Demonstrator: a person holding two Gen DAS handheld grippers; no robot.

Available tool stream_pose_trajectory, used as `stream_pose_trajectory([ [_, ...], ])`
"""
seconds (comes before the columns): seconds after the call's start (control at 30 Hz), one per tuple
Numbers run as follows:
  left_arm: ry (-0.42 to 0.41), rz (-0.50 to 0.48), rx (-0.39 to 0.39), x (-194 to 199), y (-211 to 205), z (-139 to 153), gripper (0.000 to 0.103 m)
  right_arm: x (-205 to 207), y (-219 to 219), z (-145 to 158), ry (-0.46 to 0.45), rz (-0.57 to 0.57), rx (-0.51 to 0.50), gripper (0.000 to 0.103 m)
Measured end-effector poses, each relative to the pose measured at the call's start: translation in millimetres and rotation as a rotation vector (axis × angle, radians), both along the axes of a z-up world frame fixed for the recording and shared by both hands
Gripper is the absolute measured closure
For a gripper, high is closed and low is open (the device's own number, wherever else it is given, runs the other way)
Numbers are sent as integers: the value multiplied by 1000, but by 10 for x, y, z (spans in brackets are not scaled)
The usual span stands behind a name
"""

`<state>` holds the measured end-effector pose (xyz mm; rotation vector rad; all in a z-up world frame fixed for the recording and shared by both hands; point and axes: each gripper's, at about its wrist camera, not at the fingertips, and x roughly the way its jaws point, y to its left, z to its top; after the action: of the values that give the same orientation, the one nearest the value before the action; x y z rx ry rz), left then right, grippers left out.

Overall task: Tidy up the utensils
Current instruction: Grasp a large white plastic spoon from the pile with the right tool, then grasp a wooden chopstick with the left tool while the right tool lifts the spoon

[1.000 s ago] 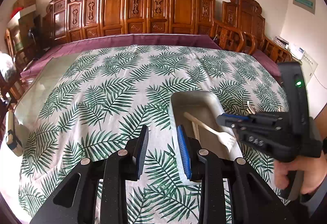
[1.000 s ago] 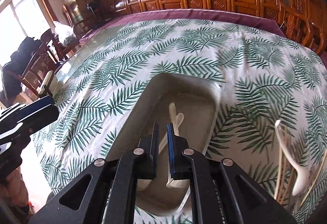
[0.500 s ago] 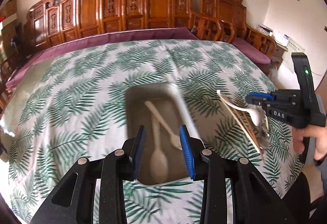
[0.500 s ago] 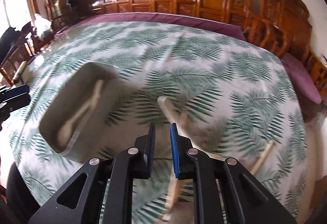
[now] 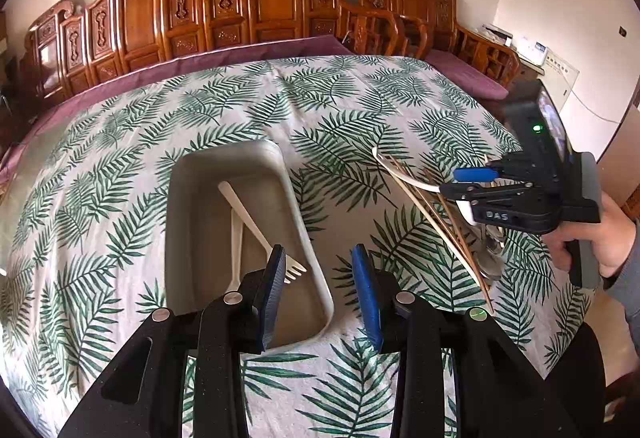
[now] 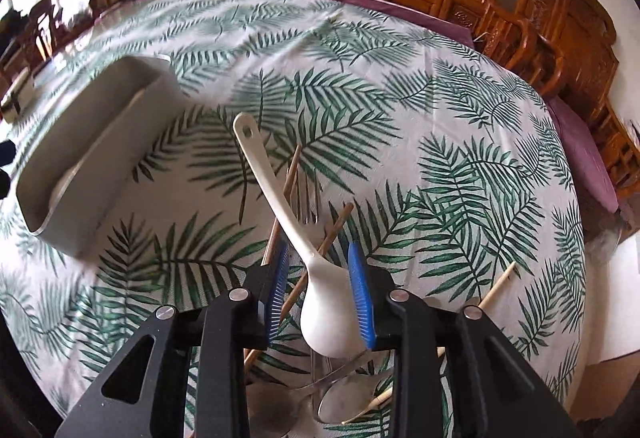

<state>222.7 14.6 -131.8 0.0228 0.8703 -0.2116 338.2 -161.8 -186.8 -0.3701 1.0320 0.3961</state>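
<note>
Here the table, under a palm-leaf cloth, carries a grey tray and, well to its right, a loose heap of utensils. In the left wrist view the left gripper hangs over the tray's near right corner with its jaws apart and nothing between them; the tray's right rim runs up through the gap. Inside the tray lie a white fork, set slantwise with its tines toward the near right corner, and a second white utensil lying lengthwise under it, its head hidden behind the left finger. In the right wrist view the right gripper is poised over the heap, pointing steeply down, and its jaws are opening. A white spoon sits between the blue pads, its bowl nearest the camera and its handle running away up the cloth; the bowl lies close against the right pad, but whether it touches cannot be told, and a clear gap separates it from the left pad. Beneath the spoon lie wooden chopsticks and a metal fork, with metal spoons at the lower edge. The left view shows the right gripper from the side, held in a hand.
</note>
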Motion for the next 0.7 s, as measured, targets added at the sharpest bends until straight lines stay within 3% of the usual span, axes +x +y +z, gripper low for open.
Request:
stream_pose_trajectory([
  [0.37,19,-19,-19,-7,-118,-85,70,129,81,-181,19,2,-128,70],
  [0.7,41,-56,-26,37,-373,-194,70,165,-100,-112,24,-30,-67,81],
])
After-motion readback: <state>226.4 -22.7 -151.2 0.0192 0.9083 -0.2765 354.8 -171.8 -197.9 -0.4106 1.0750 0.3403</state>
